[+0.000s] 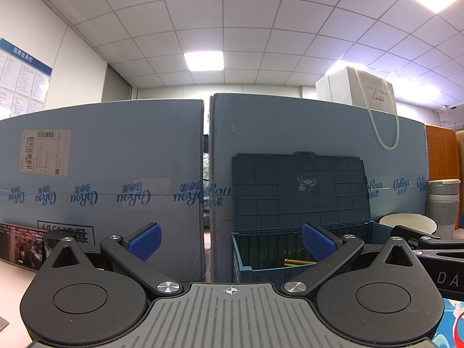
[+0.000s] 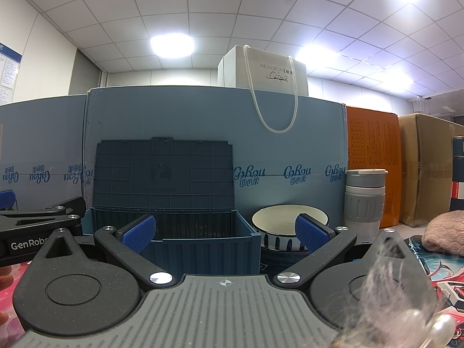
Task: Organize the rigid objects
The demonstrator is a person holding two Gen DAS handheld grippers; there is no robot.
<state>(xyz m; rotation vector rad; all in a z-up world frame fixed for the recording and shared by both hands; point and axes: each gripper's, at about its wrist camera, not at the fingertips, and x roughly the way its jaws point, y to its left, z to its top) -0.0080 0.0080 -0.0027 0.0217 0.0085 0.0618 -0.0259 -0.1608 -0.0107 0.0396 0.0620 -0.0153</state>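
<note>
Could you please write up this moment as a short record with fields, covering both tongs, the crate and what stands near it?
left tongs: open, empty, before the crate
right tongs: open, empty
crate: blue, lid up against the carton
crate contents: a yellowish item inside; the rest hidden
bowl: upright, right of the crate
tumbler: upright, right of the bowl
bag: on top of the carton
</note>
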